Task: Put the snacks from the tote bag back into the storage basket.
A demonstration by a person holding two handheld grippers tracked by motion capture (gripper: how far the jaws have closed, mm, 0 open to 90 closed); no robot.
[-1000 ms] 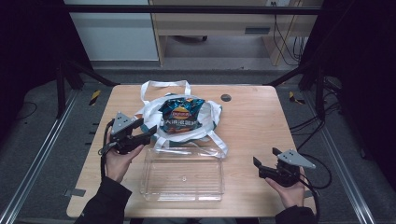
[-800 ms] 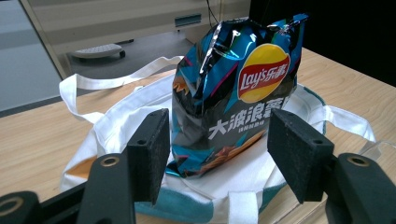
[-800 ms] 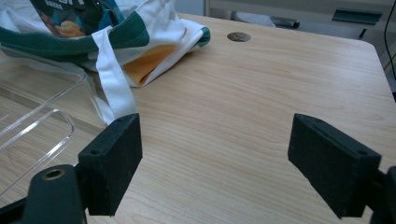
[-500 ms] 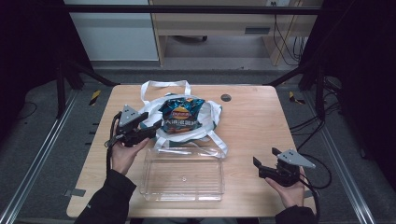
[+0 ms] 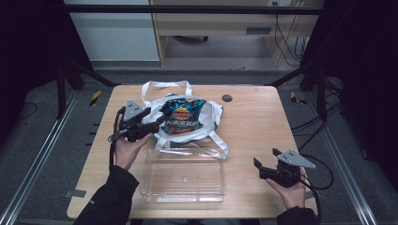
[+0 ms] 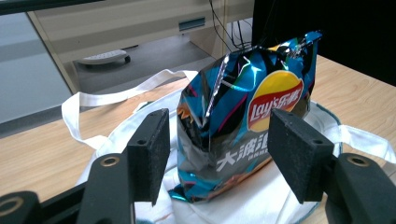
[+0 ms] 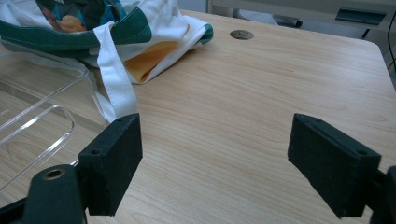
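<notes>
A light wooden table (image 5: 263,122) stands on grey floor (image 5: 42,140) between dark metal rails. Beyond its far edge sit a pale wooden desk (image 5: 211,23) and dangling cables (image 5: 281,37).

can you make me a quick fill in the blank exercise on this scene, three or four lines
1. The chip bag lies on a white tote bag with ____ trim.
2. The left gripper points at the chip bag with its jaws ____.
3. The container at the near edge of the table is made of clear ____.
4. The right gripper is held near the table's ____ corner on the person's right.

Missing words: green; open; plastic; near
</notes>
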